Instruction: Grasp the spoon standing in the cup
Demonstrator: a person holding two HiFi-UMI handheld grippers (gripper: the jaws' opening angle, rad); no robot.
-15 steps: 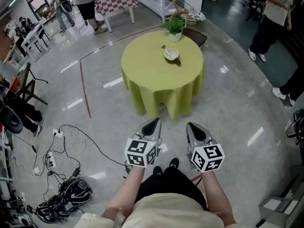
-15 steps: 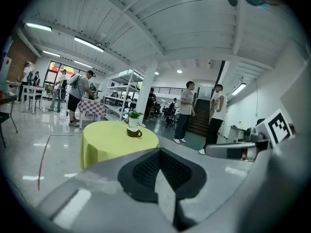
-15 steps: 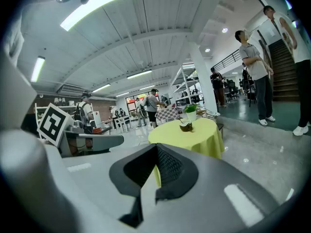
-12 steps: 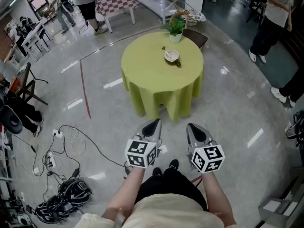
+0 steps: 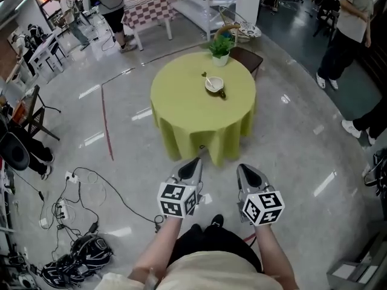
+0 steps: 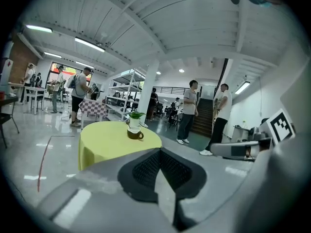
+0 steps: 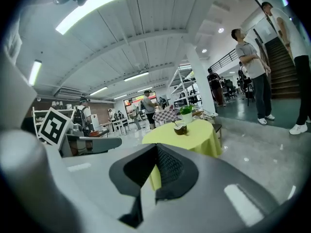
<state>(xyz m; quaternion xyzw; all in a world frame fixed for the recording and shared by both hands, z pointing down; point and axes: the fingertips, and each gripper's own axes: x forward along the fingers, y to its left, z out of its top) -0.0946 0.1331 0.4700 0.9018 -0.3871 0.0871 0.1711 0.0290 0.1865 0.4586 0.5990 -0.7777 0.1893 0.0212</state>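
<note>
A dark cup (image 5: 214,85) with a white inside stands on the round table (image 5: 193,110) with a yellow-green cloth, and a spoon (image 5: 206,77) leans out of it to the left. The cup (image 6: 135,133) also shows far ahead in the left gripper view, and the cup (image 7: 181,127) likewise in the right gripper view. My left gripper (image 5: 196,161) and right gripper (image 5: 243,168) are held side by side over the floor, well short of the table. Both are shut with nothing between the jaws.
A potted plant (image 5: 220,48) stands on the table's far edge behind the cup. Cables and a power strip (image 5: 63,207) lie on the floor at the left. People stand at the right (image 5: 344,29) and at the back left. A white shelf (image 5: 205,5) stands behind the table.
The head view has shifted a little: the table now sits slightly lower and further left in it. Both grippers stay side by side and shut.
</note>
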